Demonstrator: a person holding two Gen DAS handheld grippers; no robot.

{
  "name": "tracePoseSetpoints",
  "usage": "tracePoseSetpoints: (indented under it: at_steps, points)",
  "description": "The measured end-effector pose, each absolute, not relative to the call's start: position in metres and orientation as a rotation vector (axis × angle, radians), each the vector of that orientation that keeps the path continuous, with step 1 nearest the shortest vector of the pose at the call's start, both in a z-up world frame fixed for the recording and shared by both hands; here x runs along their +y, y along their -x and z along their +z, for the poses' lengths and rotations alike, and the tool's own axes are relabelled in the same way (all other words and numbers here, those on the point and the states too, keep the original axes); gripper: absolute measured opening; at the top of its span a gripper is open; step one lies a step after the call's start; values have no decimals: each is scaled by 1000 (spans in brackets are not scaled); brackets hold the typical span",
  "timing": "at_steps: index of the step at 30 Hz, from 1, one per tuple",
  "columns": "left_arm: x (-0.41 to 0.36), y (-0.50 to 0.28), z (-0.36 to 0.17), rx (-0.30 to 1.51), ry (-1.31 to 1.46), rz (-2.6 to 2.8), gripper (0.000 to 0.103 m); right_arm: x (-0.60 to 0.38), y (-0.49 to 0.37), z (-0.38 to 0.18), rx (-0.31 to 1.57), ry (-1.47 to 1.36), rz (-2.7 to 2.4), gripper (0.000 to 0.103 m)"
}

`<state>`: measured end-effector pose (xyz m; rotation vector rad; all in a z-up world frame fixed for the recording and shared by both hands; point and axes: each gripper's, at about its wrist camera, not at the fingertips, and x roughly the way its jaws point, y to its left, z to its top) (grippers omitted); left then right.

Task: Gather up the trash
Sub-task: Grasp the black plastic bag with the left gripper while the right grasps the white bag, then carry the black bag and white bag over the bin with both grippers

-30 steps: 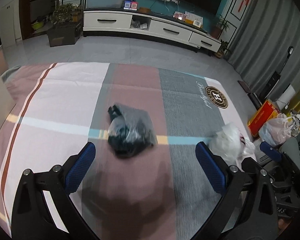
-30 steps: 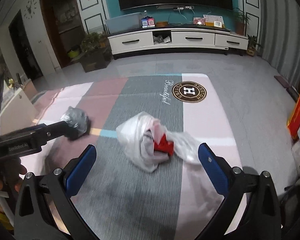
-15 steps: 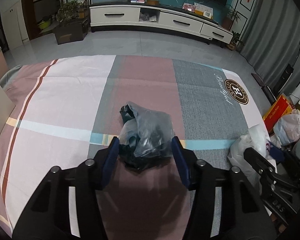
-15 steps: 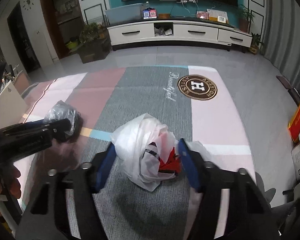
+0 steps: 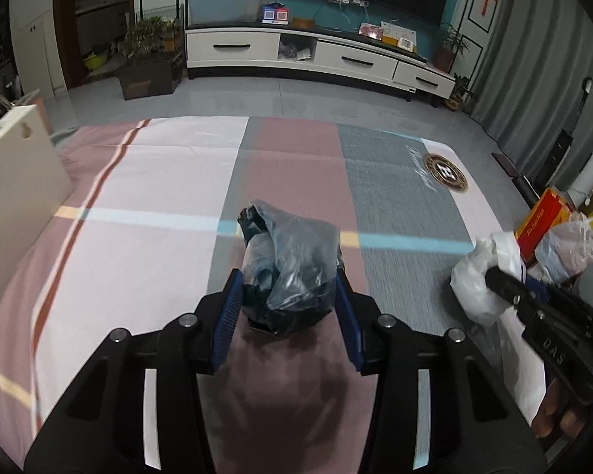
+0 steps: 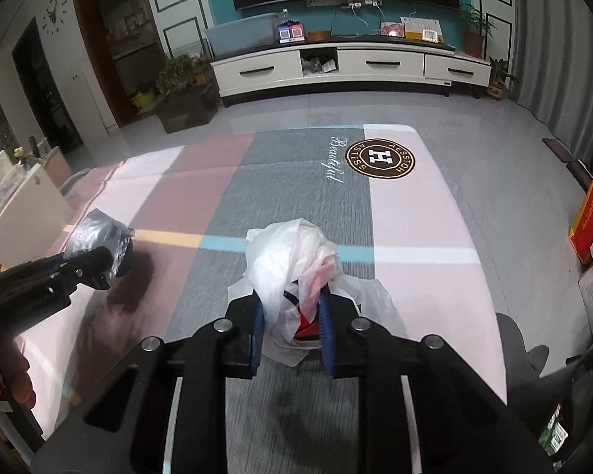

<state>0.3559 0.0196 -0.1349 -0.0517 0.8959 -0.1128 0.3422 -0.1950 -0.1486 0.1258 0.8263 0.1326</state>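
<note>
A dark grey plastic trash bag (image 5: 296, 252) lies on the striped pink and grey cloth (image 5: 138, 237). My left gripper (image 5: 288, 276) straddles it, jaws closing, with both blue pads (image 5: 229, 312) pressed against the bag's sides. A white plastic bag (image 6: 284, 252) with something red inside sits further right on the cloth. My right gripper (image 6: 290, 300) is closing on it, and its pads (image 6: 325, 316) squeeze the bag's lower part. Each gripper also appears at the edge of the other's view: the right gripper (image 5: 510, 288) on the white bag (image 5: 478, 276), and the left gripper (image 6: 99, 264) on the grey bag (image 6: 99, 233).
Beyond the cloth's far edge is grey floor, then a white TV cabinet (image 5: 316, 59) and a planter box (image 5: 150, 75). A white panel (image 5: 16, 181) stands at the left edge. A red box (image 5: 541, 225) and filled bags (image 5: 569, 249) sit on the floor at right.
Both grippers went from wide open to closed around their bags. The left gripper moved forward until the dark bag sat between its pads; the white bag is now pinched narrower.
</note>
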Motion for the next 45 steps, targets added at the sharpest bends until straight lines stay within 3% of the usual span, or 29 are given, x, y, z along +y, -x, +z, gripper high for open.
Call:
tracePoseSetpoints:
  at_steps: [25,45]
  points:
    - [40,-183,-89,821,26,-53,48,-172,-179,-104,778,-142,201,24]
    - [64,-115,-91,787,106,-16,48,-158,-132,-99,802,-162,179,24]
